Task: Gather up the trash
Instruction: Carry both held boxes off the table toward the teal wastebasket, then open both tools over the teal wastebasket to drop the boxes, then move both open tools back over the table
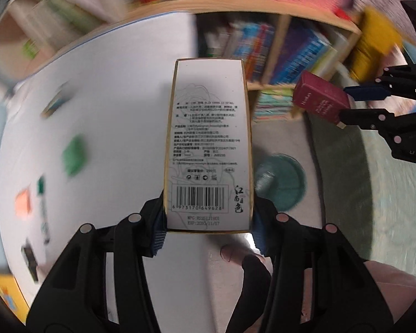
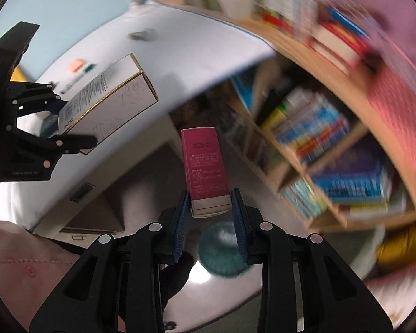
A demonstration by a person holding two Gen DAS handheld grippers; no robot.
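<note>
Left tongs (image 1: 208, 222): clamped on the white box (image 1: 208, 144), long axis running away from the tongs.
Right tongs (image 2: 211, 219): gripping the red box (image 2: 205, 166), likewise end-on.
Bin (image 2: 222, 252): teal, on the floor beyond both tongs, nearer the right ones by the look of it.
Tabletop (image 1: 111, 111): far left, small clutter remaining.

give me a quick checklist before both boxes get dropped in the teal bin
1. Left gripper clamps the white box: ok.
2. Right gripper clamps the red box: ok.
3. Teal bin in sight beneath both boxes: ok.
4. Boxes centred over its opening: cannot tell, the frames are blurred.
5. Room left inside the bin: cannot tell.
</note>
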